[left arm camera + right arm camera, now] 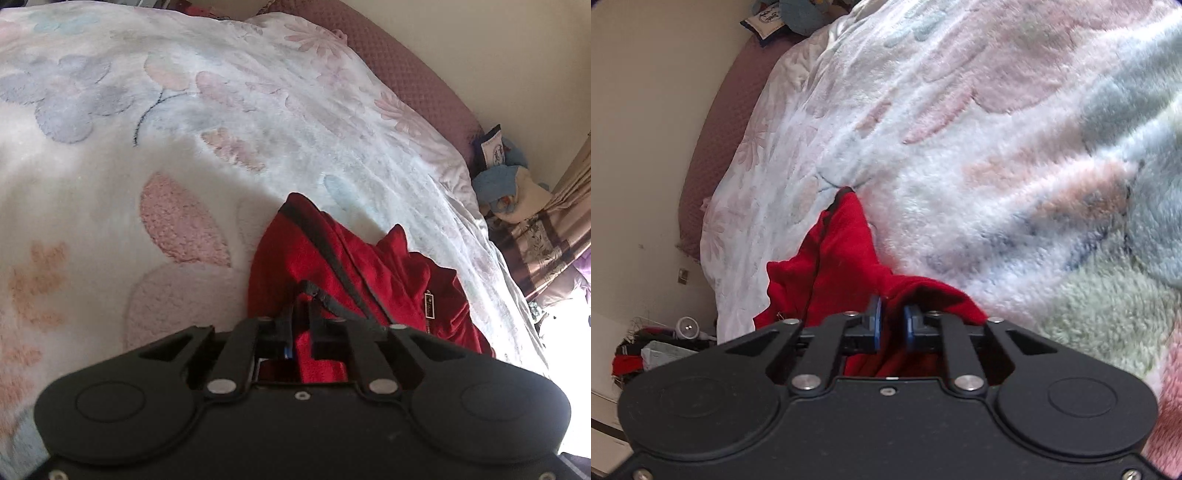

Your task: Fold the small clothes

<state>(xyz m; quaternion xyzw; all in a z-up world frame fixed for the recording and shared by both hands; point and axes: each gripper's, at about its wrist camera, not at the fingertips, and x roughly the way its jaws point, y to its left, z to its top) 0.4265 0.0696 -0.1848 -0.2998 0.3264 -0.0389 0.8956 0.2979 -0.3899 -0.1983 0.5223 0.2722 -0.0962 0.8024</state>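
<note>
Red garment (343, 266), velvety with black piping and a small metal zip pull, lies bunched on a fluffy floral blanket (147, 147) that covers the bed, close to the blanket's edge. Left gripper (301, 325) has its two black fingers drawn in on a fold of the red fabric, with a strip of the black piping draped across the fingertips; the cloth fills the narrow gap between the jaws, so the grip reads as closed on the garment. In the right wrist view the same garment (842, 258) runs away from the camera in a tapering ridge whose far tip rests on the blanket (997, 166). Right gripper (892, 325) shows both blue pads (874, 326) pressed against a pinch of red cloth rising between them; jaws narrow, clamped on the fabric. Both grippers point downward toward the bed surface. Beyond the blanket a mauve quilted headboard (417, 81) curves along a cream wall (498, 48). Patterned curtain (546, 236) hangs at the far right of the left wrist view, with soft toys (506, 177) piled beside the headboard's end. Pile of clothes (646, 354) sits on the floor at the lower left of the right wrist view.
</note>
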